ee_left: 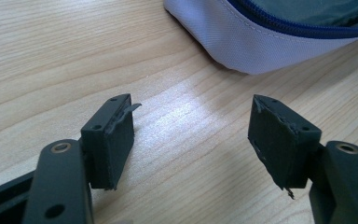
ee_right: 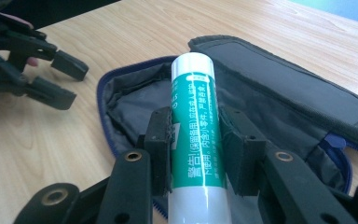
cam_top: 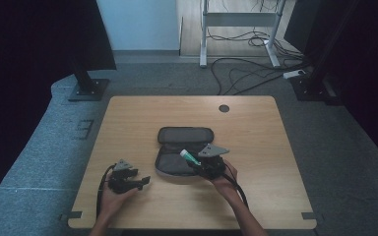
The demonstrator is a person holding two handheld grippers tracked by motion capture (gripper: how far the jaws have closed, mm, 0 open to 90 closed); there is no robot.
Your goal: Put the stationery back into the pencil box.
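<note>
While the bench point(cam_top: 256, 147) carries little else, I read the step as stowing the tube in the opened pouch point(cam_top: 183, 152), which lies unzipped near the middle with its lid flap folded away from me. My right gripper point(ee_right: 196, 149) has its jaws clamped on the green and white tube point(ee_right: 196, 135), which hangs over the pouch's dark lining with its white cap pointing toward the far flap. My left gripper point(ee_left: 191, 135) rests on the wood just beside the pouch's near edge, jaws wide apart and holding nothing. To do this well, I would lower the tube until it lies along the pocket, clear of the blue zipper point(ee_right: 103, 116), then release. Steadying the rim with my left gripper might stop the fabric from dragging.
</note>
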